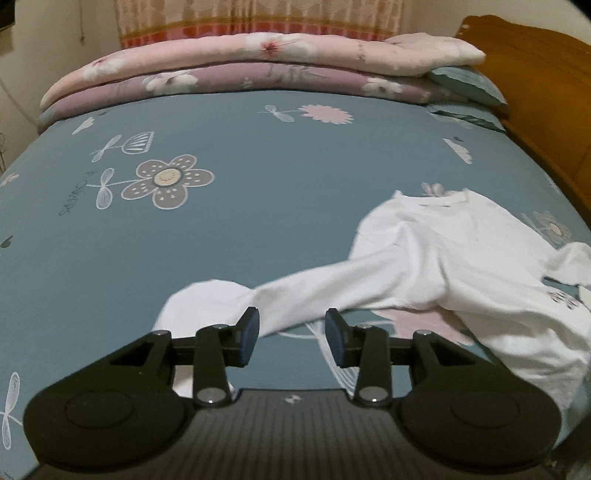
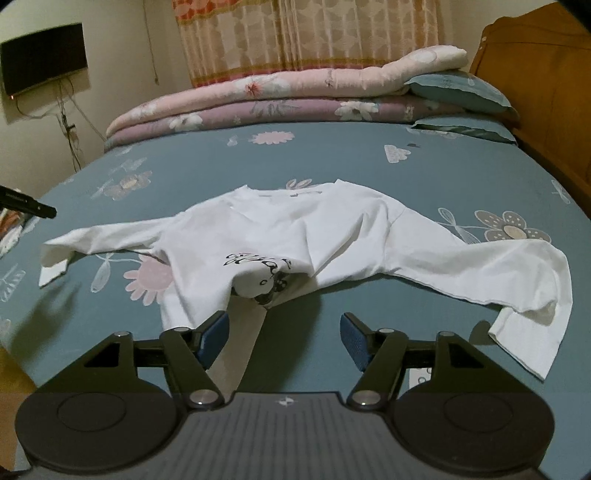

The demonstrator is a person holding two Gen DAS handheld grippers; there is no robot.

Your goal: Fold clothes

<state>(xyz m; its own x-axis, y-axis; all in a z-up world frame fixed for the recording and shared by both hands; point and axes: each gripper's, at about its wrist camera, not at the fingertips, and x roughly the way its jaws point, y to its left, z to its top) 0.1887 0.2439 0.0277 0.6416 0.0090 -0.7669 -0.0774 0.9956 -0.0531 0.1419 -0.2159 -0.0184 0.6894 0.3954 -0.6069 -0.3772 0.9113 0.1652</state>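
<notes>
Centre of the right wrist view: white long-sleeved shirt point(image 2: 295, 236) lies crumpled on the teal flowered bedsheet point(image 2: 332, 162), collar toward the top of the frame, both sleeves spread out left and right, hem bunched and folded under so part of a black print shows. Right sleeve cuff hangs toward the lower right of the frame, left cuff ends at mid-left. Right gripper point(image 2: 284, 338) sits at the bottom of the frame, jaws spread wide, nothing between them, left blue pad just over the shirt hem; cannot tell if it touches. Left wrist view: same shirt point(image 1: 443, 266) fills the right half, one sleeve running down-left to the lower centre. Left gripper point(image 1: 291, 338) is released too, jaws apart, empty, with the sleeve passing just beyond the pad tips. Tip of the left gripper also pokes in at the mid-left edge of the right wrist view. Top of both frames: folded pink and mauve floral quilts point(image 2: 258, 99) stacked across the bed, teal pillows point(image 2: 458, 92) at upper right beside a wooden headboard point(image 2: 535, 74). Patterned curtain point(image 2: 303, 33) behind, dark wall-mounted screen point(image 2: 44, 59) at upper left with cables hanging below.
</notes>
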